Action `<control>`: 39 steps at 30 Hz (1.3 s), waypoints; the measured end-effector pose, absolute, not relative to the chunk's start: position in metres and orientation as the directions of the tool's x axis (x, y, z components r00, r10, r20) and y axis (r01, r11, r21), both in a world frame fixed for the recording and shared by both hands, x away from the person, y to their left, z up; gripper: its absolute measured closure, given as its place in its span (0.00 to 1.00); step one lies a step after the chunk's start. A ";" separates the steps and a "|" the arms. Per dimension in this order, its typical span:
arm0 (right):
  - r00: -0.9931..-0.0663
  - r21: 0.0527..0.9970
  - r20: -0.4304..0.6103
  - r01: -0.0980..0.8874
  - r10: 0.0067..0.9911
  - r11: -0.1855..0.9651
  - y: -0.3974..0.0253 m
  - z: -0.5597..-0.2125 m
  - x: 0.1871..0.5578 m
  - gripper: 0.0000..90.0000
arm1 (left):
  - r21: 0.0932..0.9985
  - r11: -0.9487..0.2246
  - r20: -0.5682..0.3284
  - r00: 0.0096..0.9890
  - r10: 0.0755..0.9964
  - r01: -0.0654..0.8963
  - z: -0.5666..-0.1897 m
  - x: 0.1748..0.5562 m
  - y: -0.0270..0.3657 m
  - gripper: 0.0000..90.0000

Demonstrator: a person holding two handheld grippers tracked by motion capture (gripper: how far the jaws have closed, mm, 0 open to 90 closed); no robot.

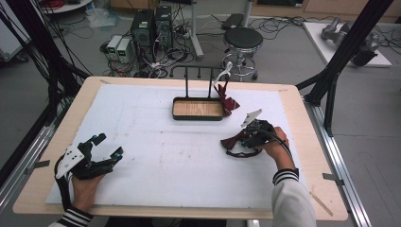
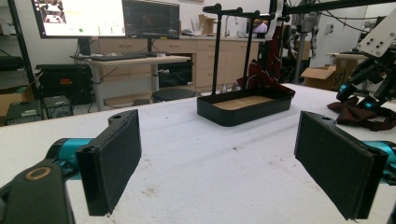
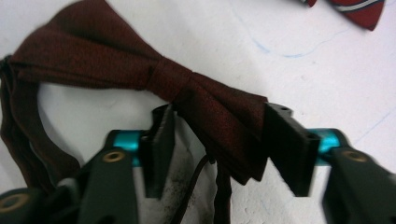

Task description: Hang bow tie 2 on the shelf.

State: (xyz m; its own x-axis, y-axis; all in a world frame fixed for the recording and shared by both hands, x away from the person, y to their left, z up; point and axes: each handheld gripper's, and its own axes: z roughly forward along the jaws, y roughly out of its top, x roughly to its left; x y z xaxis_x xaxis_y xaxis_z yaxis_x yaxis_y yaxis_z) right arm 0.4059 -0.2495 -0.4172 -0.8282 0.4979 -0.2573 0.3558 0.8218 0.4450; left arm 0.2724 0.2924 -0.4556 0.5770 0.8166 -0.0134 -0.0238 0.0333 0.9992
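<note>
Right tool (image 3: 217,144) down on tabletop (image 1: 156,161), jaws either side of one wing of dark red bow tie (image 3: 140,79), not yet pressed shut. Left tool (image 1: 105,150) spread wide, resting near front left corner, well apart from tray (image 1: 197,117).

Black metal rack with wooden-floored tray (image 1: 176,115) stood at table centre-back; striped red bow tie (image 1: 228,103) hung on its right side. Dark maroon bow tie (image 1: 235,142) lay front-right, between jaws of right gripper (image 1: 245,141). Left gripper (image 1: 109,145) sat front-left, well apart.
</note>
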 end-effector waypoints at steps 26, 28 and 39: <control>-0.805 0.537 -0.172 0.406 0.567 0.739 -0.253 -0.402 0.401 0.93 | 0.999 0.032 -0.012 0.577 0.816 -0.025 -0.456 0.272 0.292 0.17; -0.782 0.574 -0.116 0.450 0.612 0.684 -0.254 -0.398 0.399 0.93 | 0.999 0.034 -0.013 0.576 0.817 -0.026 -0.456 0.272 0.292 0.17; -0.741 0.722 0.002 0.465 0.671 0.512 -0.246 -0.380 0.388 0.93 | 0.999 0.035 -0.014 0.576 0.817 -0.025 -0.456 0.272 0.292 0.17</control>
State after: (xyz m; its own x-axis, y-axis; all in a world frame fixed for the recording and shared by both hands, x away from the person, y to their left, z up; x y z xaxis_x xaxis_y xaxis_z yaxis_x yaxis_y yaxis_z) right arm 0.3884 -0.2461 -0.3800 -0.7412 0.6713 0.0016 0.4650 0.5116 0.7225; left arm 0.2721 0.2924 -0.4557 0.5765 0.8170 -0.0142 -0.0252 0.0351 0.9991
